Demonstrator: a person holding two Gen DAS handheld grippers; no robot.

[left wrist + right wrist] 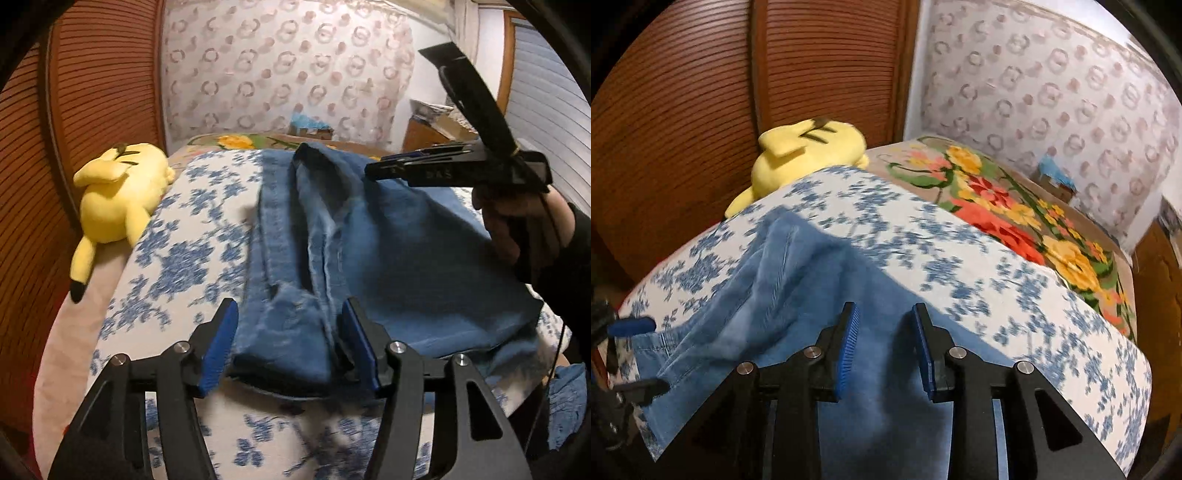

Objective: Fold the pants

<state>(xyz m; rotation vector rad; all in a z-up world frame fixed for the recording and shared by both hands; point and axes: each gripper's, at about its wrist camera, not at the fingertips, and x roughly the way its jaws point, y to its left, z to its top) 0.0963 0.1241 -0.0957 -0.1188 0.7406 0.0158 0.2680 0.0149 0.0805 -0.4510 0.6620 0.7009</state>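
Observation:
Blue denim pants lie on a bed with a white and blue flowered cover. My left gripper is open, its blue pads either side of a bunched fold of denim at the near edge. My right gripper is open just above flat denim. In the left wrist view the right gripper is held in a hand over the far part of the pants. The left gripper's fingertips show at the left edge of the right wrist view.
A yellow plush toy lies at the bed's left side against brown slatted doors. A bright flowered blanket covers the far end of the bed. A patterned curtain hangs behind. A wooden cabinet stands at right.

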